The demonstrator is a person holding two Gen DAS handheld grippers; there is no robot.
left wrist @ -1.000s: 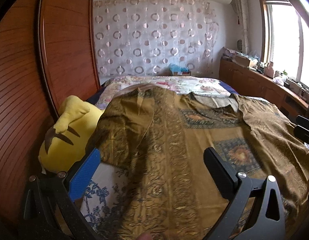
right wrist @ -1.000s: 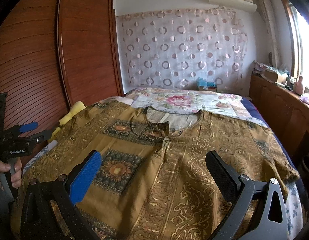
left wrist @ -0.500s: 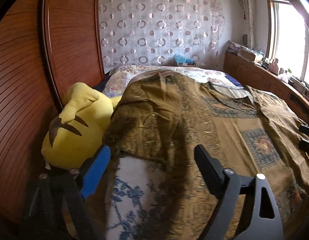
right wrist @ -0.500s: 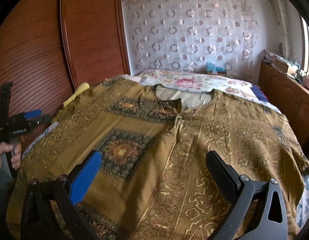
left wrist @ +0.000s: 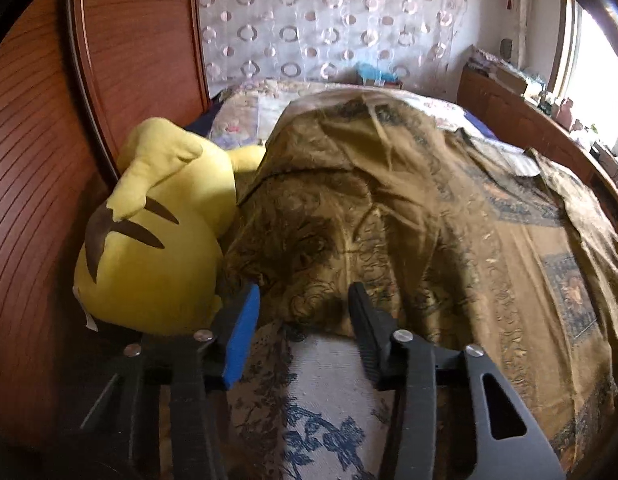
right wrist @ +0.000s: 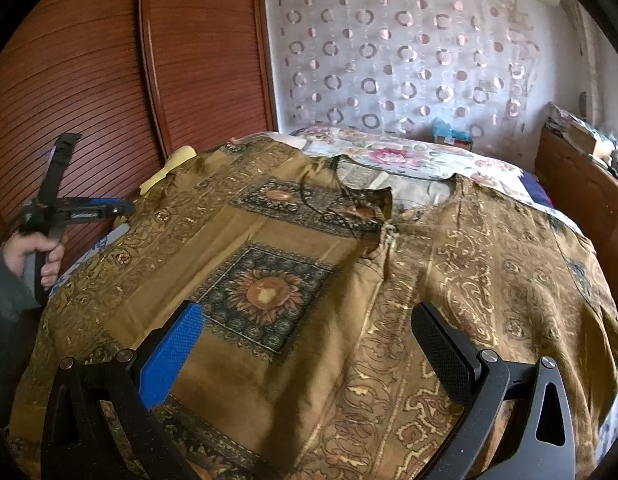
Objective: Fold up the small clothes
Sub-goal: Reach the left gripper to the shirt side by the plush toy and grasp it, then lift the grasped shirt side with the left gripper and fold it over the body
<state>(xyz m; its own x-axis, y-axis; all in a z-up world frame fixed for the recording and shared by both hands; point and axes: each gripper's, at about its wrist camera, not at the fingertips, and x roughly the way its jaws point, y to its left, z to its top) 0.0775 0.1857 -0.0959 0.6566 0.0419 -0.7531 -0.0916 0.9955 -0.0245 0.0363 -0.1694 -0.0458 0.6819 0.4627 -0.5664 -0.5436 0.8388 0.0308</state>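
A brown-gold patterned shirt [right wrist: 349,264] lies spread face up over the bed, neck opening toward the far wall. Its left sleeve [left wrist: 333,232] lies bunched beside a plush toy. My left gripper [left wrist: 303,300] is open, its jaws half closed either side of the sleeve's hem, low over the bed; it also shows in the right wrist view [right wrist: 89,210], held by a hand. My right gripper [right wrist: 305,328] is wide open and empty, hovering above the shirt's lower front.
A yellow plush toy [left wrist: 149,232] lies against the wooden wardrobe doors [left wrist: 37,160] at the left. A blue-and-white sheet [left wrist: 329,400] shows beneath the sleeve. A wooden cabinet [right wrist: 581,192] runs along the bed's right side. A floral quilt [right wrist: 409,156] lies at the far end.
My left gripper has swung left and dropped to the sleeve hem, its jaws narrowing. My right gripper has tilted down a little, still open over the shirt.
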